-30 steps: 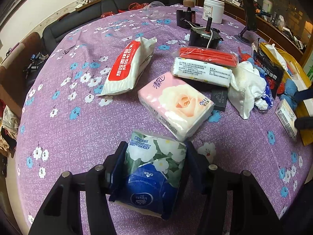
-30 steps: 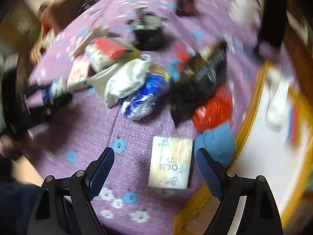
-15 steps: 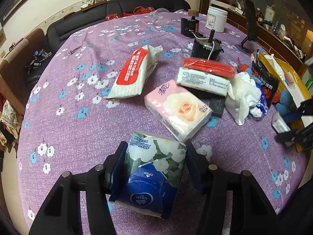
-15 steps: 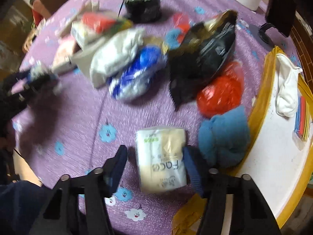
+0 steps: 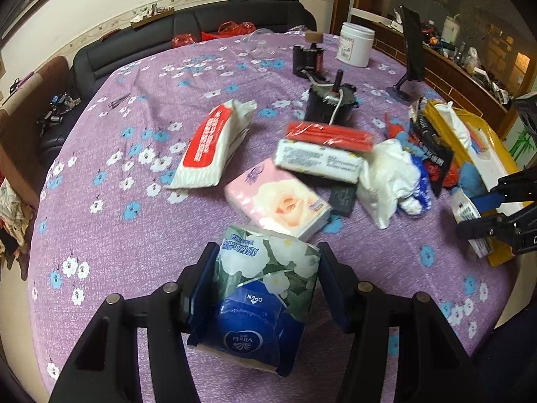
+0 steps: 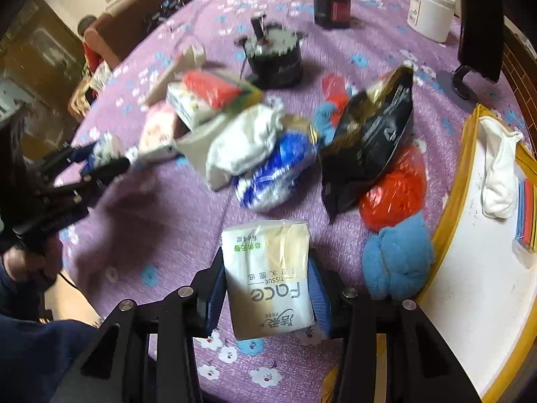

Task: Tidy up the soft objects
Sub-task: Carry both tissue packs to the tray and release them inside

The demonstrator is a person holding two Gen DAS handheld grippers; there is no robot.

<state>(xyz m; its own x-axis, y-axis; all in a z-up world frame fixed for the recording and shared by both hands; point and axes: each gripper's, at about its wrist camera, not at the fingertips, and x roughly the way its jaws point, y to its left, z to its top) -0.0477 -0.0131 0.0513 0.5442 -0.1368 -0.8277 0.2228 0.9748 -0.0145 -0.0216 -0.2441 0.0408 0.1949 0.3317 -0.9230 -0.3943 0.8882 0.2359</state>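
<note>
the left hand-held gripper [image 5: 265, 288] clamps a floral tissue pack [image 5: 261, 299] above the worktop [image 5: 110, 235]. the right hand-held gripper [image 6: 266, 288] clamps a beige tissue pack [image 6: 268, 275] beside the yellow tray [image 6: 453, 181], which holds a white cloth [image 6: 500, 171].

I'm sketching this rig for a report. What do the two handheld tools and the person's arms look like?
Both tools, left tool and right tool, are matte black angular frames with silver round bolts and two fingers faced with ribbed blue pads. The right wrist view shows a bare hand on the left tool's grip, a dark navy sleeve and a thin black cable below.
</note>
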